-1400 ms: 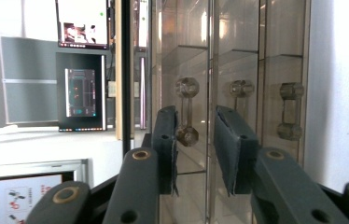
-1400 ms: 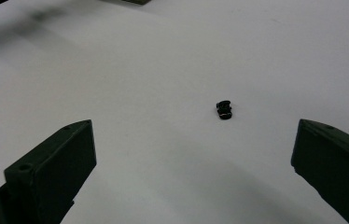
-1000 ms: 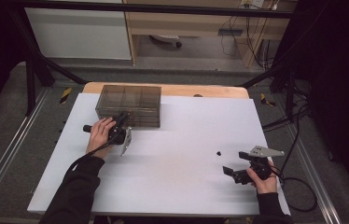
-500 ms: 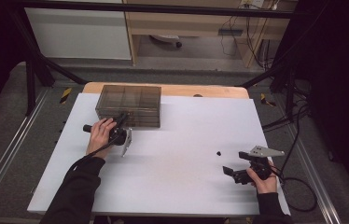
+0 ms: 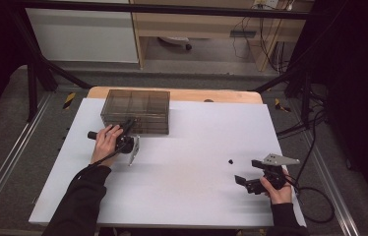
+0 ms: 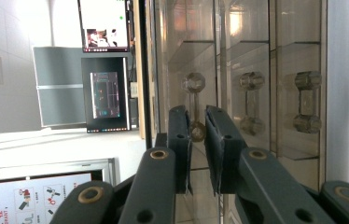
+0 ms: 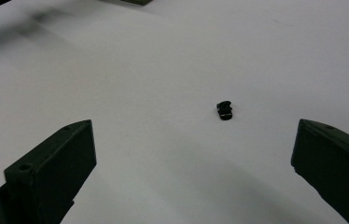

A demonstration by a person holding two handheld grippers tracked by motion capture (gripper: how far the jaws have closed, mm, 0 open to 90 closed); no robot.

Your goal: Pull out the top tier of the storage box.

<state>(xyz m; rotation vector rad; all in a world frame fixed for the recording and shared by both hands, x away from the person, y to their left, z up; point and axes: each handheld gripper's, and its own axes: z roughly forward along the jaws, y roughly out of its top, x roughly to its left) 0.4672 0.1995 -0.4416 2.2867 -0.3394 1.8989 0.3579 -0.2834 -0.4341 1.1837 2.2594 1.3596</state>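
Observation:
A smoky clear drawer cabinet (image 5: pixel 135 110) stands at the back left of the white table (image 5: pixel 187 147). My left gripper (image 5: pixel 131 124) is turned on its side at the cabinet's front. In the left gripper view the cabinet (image 6: pixel 256 51) shows three clear dumbbell-shaped handles. My left gripper (image 6: pixel 197 116) has its jaws nearly together, pinching the leftmost drawer handle (image 6: pixel 194 84). At the front right, my right gripper (image 5: pixel 247 172) rests wide open and holds nothing. A small black part (image 5: pixel 231 161) lies on the table just ahead of it. It sits beyond the spread jaws of my right gripper (image 7: pixel 195 128), as the small black part (image 7: pixel 225 111).
The two other drawer handles (image 6: pixel 252 100) (image 6: pixel 307 100) sit beside the gripped one. A cable (image 5: pixel 315 196) trails from the right gripper over the table's right edge. Black frame poles and metal rails flank the table on both sides.

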